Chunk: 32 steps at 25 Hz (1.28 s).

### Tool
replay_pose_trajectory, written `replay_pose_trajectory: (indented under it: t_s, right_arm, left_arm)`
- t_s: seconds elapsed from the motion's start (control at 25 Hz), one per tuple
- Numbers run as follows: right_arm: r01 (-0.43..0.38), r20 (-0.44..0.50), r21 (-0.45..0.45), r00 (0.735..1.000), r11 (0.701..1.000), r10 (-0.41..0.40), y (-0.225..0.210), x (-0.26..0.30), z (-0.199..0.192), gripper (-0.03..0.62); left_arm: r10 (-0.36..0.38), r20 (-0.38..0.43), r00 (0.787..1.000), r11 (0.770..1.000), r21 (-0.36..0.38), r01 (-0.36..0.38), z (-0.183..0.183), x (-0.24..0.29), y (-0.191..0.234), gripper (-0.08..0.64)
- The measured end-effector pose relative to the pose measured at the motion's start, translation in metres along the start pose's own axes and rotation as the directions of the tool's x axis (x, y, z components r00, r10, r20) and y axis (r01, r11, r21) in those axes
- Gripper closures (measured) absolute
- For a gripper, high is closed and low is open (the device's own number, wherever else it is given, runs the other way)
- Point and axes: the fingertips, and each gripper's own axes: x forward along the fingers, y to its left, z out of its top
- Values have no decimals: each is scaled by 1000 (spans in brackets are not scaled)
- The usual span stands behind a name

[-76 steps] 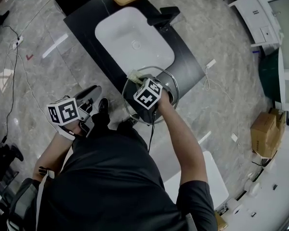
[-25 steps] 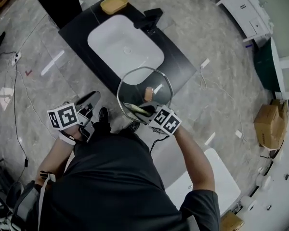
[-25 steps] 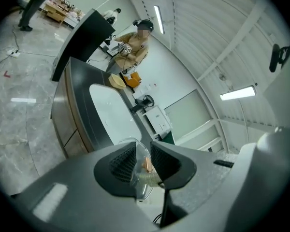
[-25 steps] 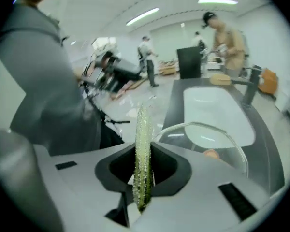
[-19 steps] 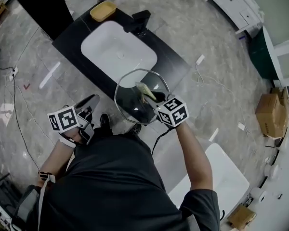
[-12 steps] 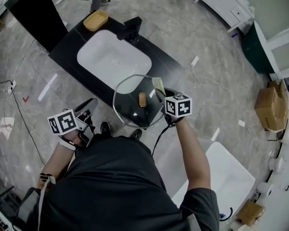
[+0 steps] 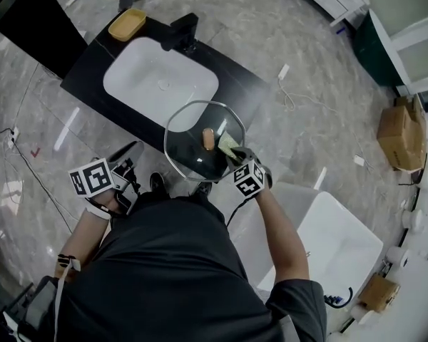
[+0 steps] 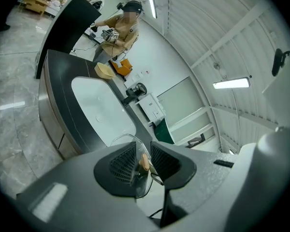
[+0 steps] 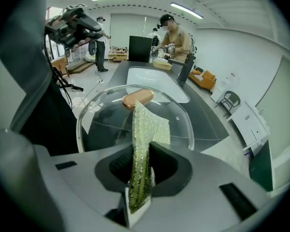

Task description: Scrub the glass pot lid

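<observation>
The scrubbing looks to be in mid-course. The glass lid [image 7: 189,123] is held up in the air over the near edge of the counter [image 7: 251,91], just in front of the sink [image 7: 160,84]. The left gripper [image 8: 139,164] has its jaws closed to a narrow gap on the lid's rim, which shows edge-on between them in the left gripper view. The right gripper [image 9: 141,170] pinches a green scouring pad [image 9: 145,139] tightly, and the pad's free end lies on the domed top of the lid, just beside the knob [image 9: 137,97]. Only the top side is being worked. The underside is not being touched, so it probably remains to be done, as does rinsing. How clean the glass is cannot be judged.

Half a second earlier the pad sat at the lid's far right edge, with the right gripper out to the right of the rim. It has now swept in toward the knob, and the gripper has come to the lid's near right side. The left gripper has kept its place.
</observation>
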Motion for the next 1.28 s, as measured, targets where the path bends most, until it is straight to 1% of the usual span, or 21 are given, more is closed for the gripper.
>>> replay_pose_trajectory:
  t_s: [0.12, 0.28, 0.44, 0.6, 0.76, 0.84, 0.88, 0.92, 1.0, 1.12, 1.2, 1.28]
  right_arm:
    - [-38, 40, 70, 999, 997, 35, 26, 0, 0, 529]
    - [-83, 79, 197, 994, 977, 69, 50, -3, 2, 529]
    - [-68, 93, 283, 995, 957, 43, 64, -1, 5, 529]
    - [-61, 75, 393, 997, 918, 34, 79, -5, 13, 529]
    - [-83, 83, 475, 995, 876, 49, 98, -2, 26, 529]
    - [-96, 89, 533, 994, 840, 57, 102, 1, 32, 529]
    - [-97, 92, 570, 994, 816, 55, 104, 2, 36, 529]
    - [-97, 95, 610, 994, 786, 49, 104, 3, 39, 529]
    - [-95, 103, 691, 994, 717, 33, 105, 5, 45, 529]
    - [-106, 122, 782, 992, 614, 15, 107, 10, 58, 529]
    - [-126, 141, 820, 990, 559, 15, 109, 15, 70, 529]
    - [-143, 157, 842, 988, 520, 17, 110, 22, 82, 529]
  left_arm:
    - [3, -40, 999, 1000, 1, -3, -3, 9, 4, 465]
    - [-2, -104, 995, 1000, 15, 3, -12, 23, 5, 465]
    - [-11, -159, 987, 999, 32, 16, -19, 39, 4, 465]
    - [-26, -196, 980, 998, 44, 35, -20, 51, 2, 465]
    - [-37, -221, 974, 998, 35, 45, -20, 55, 6, 465]
    - [-44, -228, 973, 998, 23, 50, -20, 54, 9, 465]
    - [-45, -229, 972, 999, 16, 50, -19, 53, 11, 465]
    - [-44, -228, 973, 999, 12, 48, -18, 52, 13, 465]
    - [-42, -222, 974, 999, 3, 43, -15, 47, 17, 465]
    - [-38, -206, 978, 999, -11, 36, -7, 39, 24, 465]
    - [-32, -192, 981, 999, -19, 29, 0, 33, 31, 465]
    - [-22, -175, 984, 999, -27, 18, 7, 26, 39, 465]
